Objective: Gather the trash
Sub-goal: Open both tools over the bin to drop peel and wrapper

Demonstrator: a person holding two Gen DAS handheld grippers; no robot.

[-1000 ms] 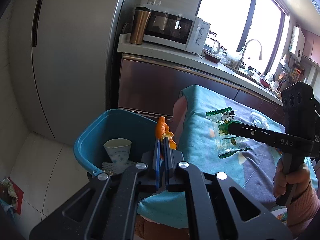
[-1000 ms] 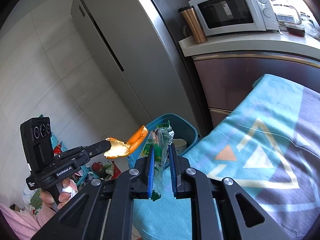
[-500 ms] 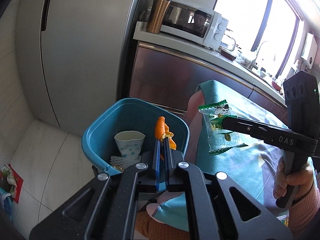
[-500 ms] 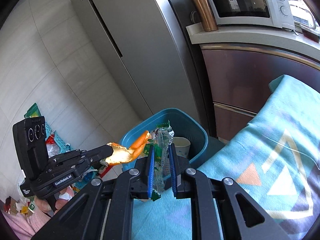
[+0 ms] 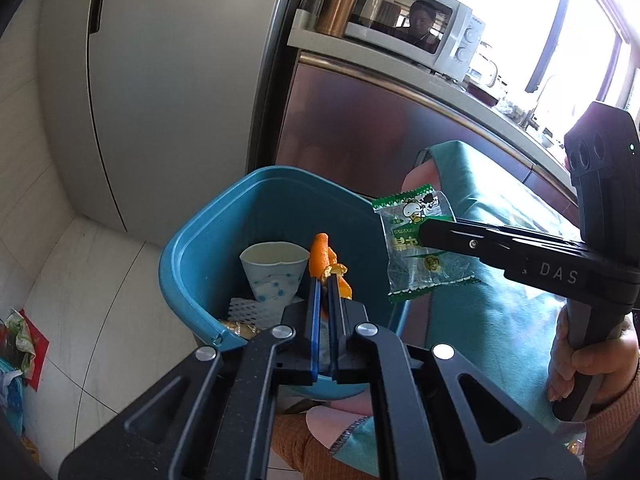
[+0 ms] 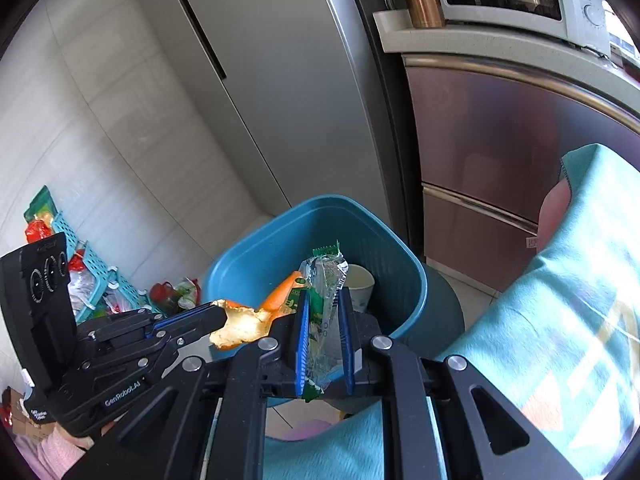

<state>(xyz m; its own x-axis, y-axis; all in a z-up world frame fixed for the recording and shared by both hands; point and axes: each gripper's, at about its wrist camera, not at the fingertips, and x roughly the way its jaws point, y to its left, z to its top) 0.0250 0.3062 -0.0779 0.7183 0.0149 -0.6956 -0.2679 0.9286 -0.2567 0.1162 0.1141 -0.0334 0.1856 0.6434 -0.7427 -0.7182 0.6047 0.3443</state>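
I have the left gripper (image 5: 325, 280) with its jaws clamped tight on a strip of orange peel (image 5: 322, 258), hanging over the open mouth of the blue bin (image 5: 188, 280). The right gripper (image 6: 323, 322) has its jaws pinched on a green snack wrapper (image 6: 326, 280), also above the bin but nearer its rim on the tabletop side. A paper cup (image 5: 274, 272) already sits inside. My worry is the wrapper: it is light, so if I let go this close to the rim it could flutter outside or stick to a pad.
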